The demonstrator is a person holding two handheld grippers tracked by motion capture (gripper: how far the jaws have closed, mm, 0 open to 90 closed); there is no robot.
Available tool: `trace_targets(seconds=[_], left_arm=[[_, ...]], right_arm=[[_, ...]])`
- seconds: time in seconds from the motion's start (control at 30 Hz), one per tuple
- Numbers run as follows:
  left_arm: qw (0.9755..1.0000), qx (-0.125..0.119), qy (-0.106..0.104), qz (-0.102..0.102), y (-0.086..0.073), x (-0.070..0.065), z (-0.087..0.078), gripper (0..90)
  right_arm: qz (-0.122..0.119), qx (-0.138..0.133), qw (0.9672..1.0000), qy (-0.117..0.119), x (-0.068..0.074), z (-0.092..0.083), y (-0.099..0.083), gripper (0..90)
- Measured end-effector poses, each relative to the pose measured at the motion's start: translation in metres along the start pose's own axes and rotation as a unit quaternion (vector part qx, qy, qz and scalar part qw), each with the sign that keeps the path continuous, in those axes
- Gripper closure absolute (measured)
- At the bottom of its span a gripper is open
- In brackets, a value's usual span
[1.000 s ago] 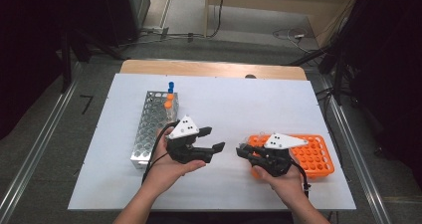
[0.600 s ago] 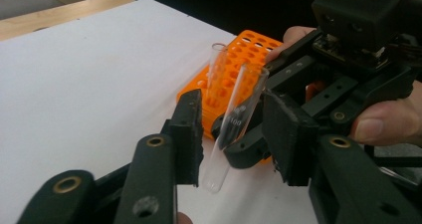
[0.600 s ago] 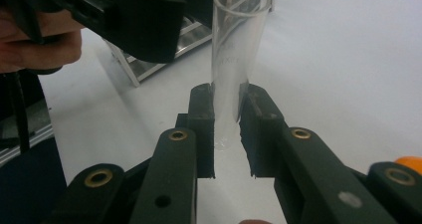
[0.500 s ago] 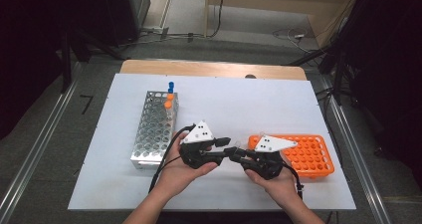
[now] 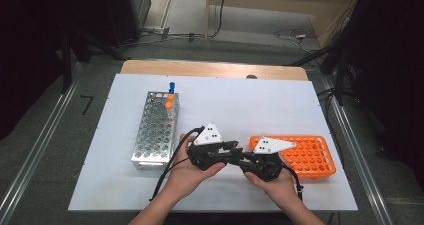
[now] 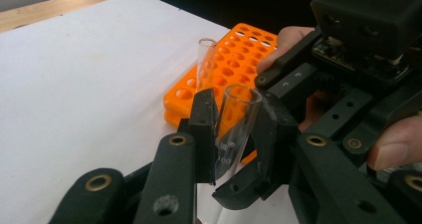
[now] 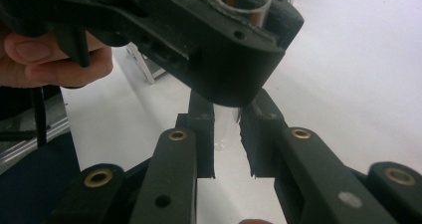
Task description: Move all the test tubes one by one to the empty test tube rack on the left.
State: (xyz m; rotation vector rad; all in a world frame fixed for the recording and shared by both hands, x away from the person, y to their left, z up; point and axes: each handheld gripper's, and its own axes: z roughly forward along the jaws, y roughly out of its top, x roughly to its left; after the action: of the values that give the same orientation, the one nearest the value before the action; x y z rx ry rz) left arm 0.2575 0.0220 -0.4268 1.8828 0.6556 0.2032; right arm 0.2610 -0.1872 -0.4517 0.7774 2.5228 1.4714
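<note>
Between the jaws of both grippers sits one clear glass tube point(image 6: 238, 124), held over the white table point(image 5: 250, 105) near its front edge. From the left gripper view, the left gripper point(image 6: 234, 134) has its two black pads pressed on the tube's sides a little below the open rim; its jaws have just been closing and now clamp the glass. The tube's long axis runs nearly upright between those jaws, tilted slightly, with the open mouth pointing up and away from the jaw roots. Printed on the glass, level with the pads, is the number "100"; smaller writing above it is too blurred to read. The right gripper point(image 7: 228, 134) is closed on the lower part of the same tube, its jaws just beneath the left gripper's. Beyond the left jaws stands a second empty tube point(image 6: 206, 59) in an orange rack point(image 6: 239, 50). Left of the grippers in the high view lies a metal rack point(image 5: 155, 130).
</note>
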Motion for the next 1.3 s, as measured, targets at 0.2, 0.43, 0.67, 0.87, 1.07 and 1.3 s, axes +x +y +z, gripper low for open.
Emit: trace_targets(seconds=[0.2,0.43,0.67,0.87,1.07,1.3], left_arm=[[1.0000,-0.008,0.004,-0.002,0.000,0.003,-0.004,76.6],[0.9999,-0.012,0.003,-0.006,0.000,0.004,-0.005,76.9],[0.9998,-0.018,0.008,-0.008,0.000,0.007,-0.009,76.9],[0.9993,-0.028,0.022,-0.016,0.001,0.015,-0.016,76.9],[0.9981,-0.039,0.041,-0.023,0.002,0.027,-0.027,76.9],[0.9958,-0.051,0.069,-0.031,0.003,0.043,-0.044,76.9]], right_arm=[[0.000,-0.005,1.0000,0.001,0.000,-0.001,0.000,73.9],[-0.003,-0.009,1.0000,0.000,0.001,-0.001,0.000,73.6],[-0.005,-0.015,0.9999,0.002,-0.001,-0.005,0.000,61.7],[-0.010,-0.029,0.9995,0.010,-0.002,-0.013,0.000,43.1],[-0.010,-0.038,0.9992,0.009,-0.007,-0.024,-0.001,23.9],[-0.020,-0.040,0.9989,0.016,-0.013,-0.039,-0.004,3.0]])
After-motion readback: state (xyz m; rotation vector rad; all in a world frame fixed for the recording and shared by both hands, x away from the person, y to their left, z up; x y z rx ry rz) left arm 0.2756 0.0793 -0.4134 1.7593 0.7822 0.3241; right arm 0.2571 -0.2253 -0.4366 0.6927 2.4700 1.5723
